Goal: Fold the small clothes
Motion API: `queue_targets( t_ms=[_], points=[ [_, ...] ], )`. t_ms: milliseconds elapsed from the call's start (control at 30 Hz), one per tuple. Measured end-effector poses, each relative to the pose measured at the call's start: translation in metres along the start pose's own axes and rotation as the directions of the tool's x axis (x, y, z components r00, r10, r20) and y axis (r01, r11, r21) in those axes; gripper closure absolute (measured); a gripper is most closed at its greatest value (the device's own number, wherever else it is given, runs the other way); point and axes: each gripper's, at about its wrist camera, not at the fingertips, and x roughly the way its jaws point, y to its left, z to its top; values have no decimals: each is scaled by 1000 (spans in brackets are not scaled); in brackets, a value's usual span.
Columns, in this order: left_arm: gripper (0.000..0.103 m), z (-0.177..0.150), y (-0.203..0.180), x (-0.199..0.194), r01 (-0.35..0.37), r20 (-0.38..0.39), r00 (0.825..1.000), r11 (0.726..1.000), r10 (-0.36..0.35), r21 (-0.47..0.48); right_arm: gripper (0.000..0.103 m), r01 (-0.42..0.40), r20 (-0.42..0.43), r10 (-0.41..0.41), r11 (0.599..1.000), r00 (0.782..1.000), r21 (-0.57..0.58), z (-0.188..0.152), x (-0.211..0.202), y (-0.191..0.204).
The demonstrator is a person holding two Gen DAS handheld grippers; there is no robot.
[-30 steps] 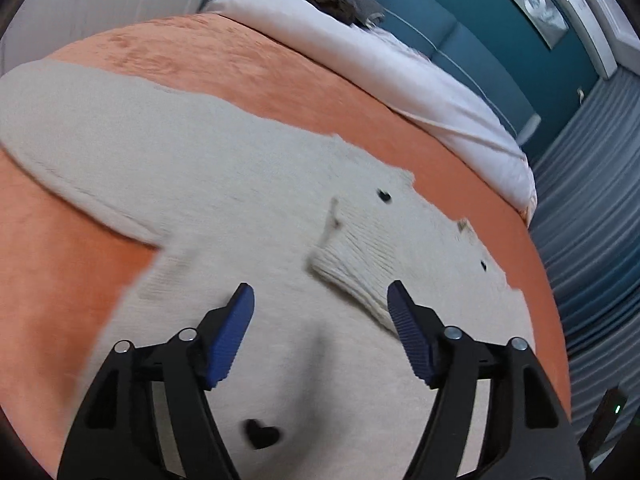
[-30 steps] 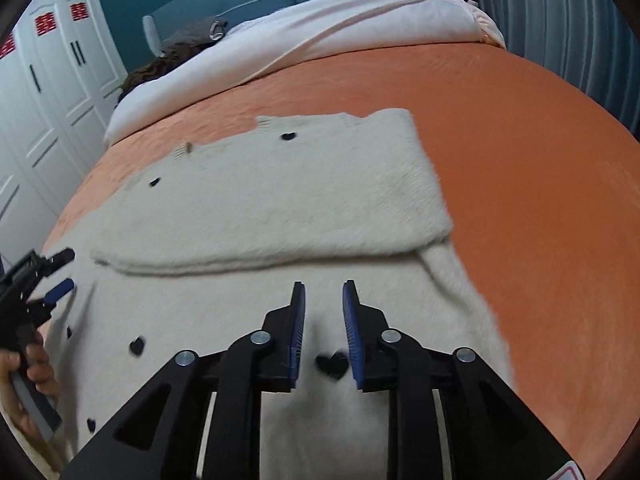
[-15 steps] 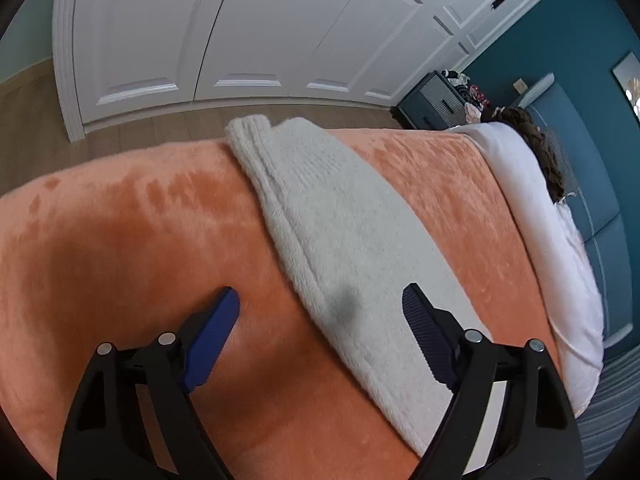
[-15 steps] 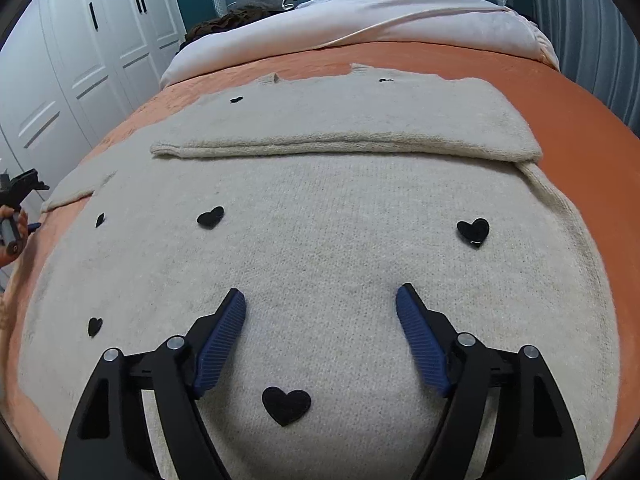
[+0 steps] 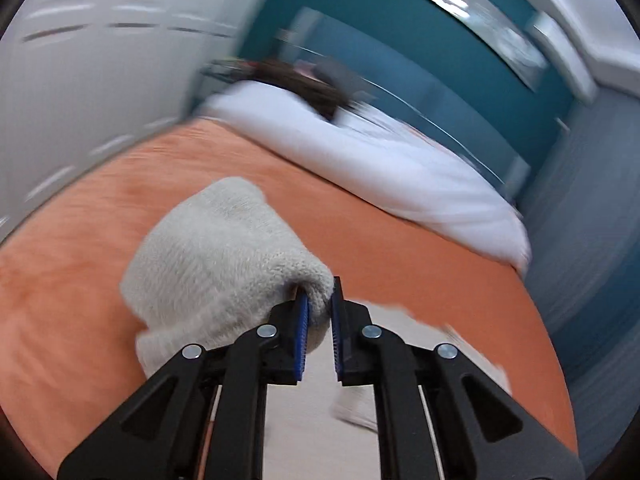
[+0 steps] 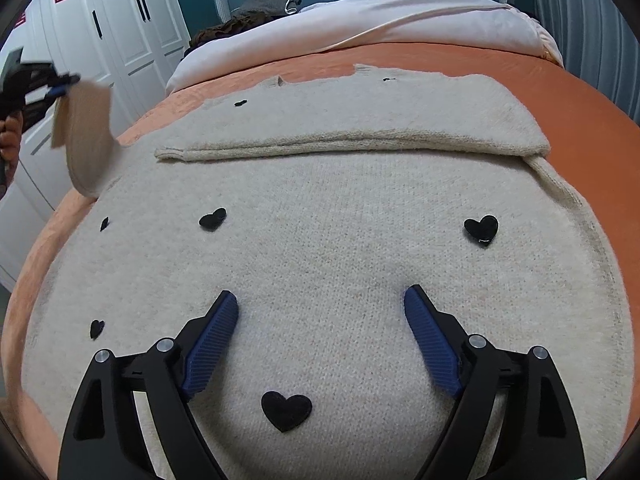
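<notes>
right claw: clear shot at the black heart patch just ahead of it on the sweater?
Probably yes. The right claw stands open over the flat cream sweater, and the heart patch lies uncovered below its fingers. The left claw is off at the side, shut on the sleeve.

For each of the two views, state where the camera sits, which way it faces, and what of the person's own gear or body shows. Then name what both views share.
Left wrist: on the left gripper, facing up the orange bedspread toward the teal headboard; jaws clamp the lifted sleeve.
Right wrist: on the right gripper, looking down on the cream sweater; jaws wide, nothing between them; a hand shows far left.
Shared: sleeve, bedspread, white duvet.
</notes>
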Motion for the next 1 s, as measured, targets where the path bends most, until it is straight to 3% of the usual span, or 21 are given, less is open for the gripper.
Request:
queue_targets(
  t_ms=[100, 167, 233, 333, 433, 533, 700, 800, 900, 933, 1000],
  points=[
    [82, -66, -80, 40, 111, -169, 981, 992, -98, 67, 19, -17, 3, 17, 1000, 1000, 12, 0, -2, -3],
    [47, -116, -102, 62, 108, -263, 961, 992, -88, 64, 19, -29, 6, 29, 999, 1000, 20, 0, -3, -4],
    [46, -155, -100, 71, 86, -317, 945, 996, -79, 8, 19, -46, 11, 46, 998, 999, 31, 1, -4, -6],
    [46, -182, -73, 70, 33, -345, 936, 994, -66, -103, 18, -95, 19, 94, 994, 995, 62, 2, -6, -13],
    [45, -176, -33, 56, -27, -303, 952, 984, -28, -177, 19, -109, 11, 108, 989, 994, 97, 9, -10, -16],
    [32, -154, 13, 44, -102, -230, 972, 961, 41, -257, 19, -118, 56, 111, 983, 992, 143, 36, -19, -15],
    [33, -121, 73, 53, -139, -193, 980, 860, 48, -490, 19, -130, 84, 117, 976, 990, 176, 118, 5, 4],
    [40, -120, 84, 54, -147, -182, 982, 830, 56, -537, 19, -79, 22, 76, 987, 997, 142, 160, 42, 30],
    [60, -118, 82, 57, -180, -184, 978, 848, 100, -498, 22, 21, -55, -18, 998, 998, 66, 179, 84, 56],
    [72, -117, 83, 62, -201, -192, 974, 852, 121, -483, 45, 62, -86, -60, 998, 994, 19, 183, 99, 65],
    [81, -118, 88, 59, -222, -200, 970, 849, 141, -480, 94, 92, -118, -92, 996, 989, -8, 185, 110, 69]
  ],
)
